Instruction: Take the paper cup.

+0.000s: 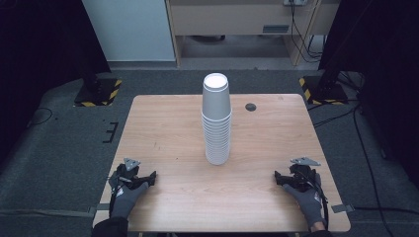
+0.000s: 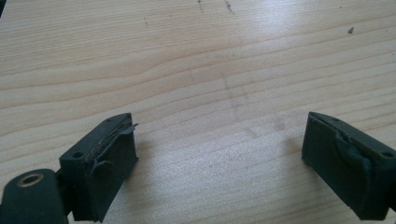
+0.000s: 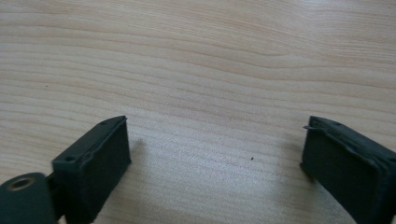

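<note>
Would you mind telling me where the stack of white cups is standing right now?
In the high view, the stack of white cups stands upright at the wooden table's centre, midway between both grippers, near the small dark hole.

Both hands wear grey knit gloves; dark sleeves at the wrists. Left hand-held gripper [image 1: 148, 176]: black body, grey three-cornered plate on top. Right hand-held gripper [image 1: 280, 177]: same black build, same grey plate, black cable trailing back along the glove. Left gripper view: blocky black jaws, small screw holes on top, frayed peeling pads [image 2: 114, 156], brass-ringed hole at lower left. Right gripper view: matching jaws, smoother pads [image 3: 112, 154].
</note>
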The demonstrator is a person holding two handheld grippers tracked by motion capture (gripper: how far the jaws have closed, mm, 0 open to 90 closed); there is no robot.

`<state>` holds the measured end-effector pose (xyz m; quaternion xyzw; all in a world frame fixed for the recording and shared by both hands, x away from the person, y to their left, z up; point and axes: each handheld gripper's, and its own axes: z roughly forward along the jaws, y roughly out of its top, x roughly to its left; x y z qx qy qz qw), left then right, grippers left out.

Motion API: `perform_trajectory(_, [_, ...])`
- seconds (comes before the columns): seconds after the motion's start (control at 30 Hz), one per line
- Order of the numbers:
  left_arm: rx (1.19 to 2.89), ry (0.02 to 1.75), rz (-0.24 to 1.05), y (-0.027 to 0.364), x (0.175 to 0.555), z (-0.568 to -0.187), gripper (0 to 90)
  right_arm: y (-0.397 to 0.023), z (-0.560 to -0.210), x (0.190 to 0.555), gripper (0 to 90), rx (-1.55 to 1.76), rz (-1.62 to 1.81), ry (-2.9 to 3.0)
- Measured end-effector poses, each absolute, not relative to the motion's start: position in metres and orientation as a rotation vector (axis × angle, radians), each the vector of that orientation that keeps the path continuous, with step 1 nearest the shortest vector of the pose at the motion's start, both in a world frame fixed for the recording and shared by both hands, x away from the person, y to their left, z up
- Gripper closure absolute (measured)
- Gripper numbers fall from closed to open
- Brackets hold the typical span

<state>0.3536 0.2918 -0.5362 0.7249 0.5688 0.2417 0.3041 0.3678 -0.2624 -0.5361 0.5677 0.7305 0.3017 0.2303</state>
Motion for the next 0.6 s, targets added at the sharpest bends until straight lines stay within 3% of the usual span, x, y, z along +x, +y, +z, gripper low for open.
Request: perform_trajectory(0.6, [1.931,1.502,0.632,0.291,0.354,-0.536,6.6,-0.26,-0.5,0.35,11.8,1.464,1.093,1.889])
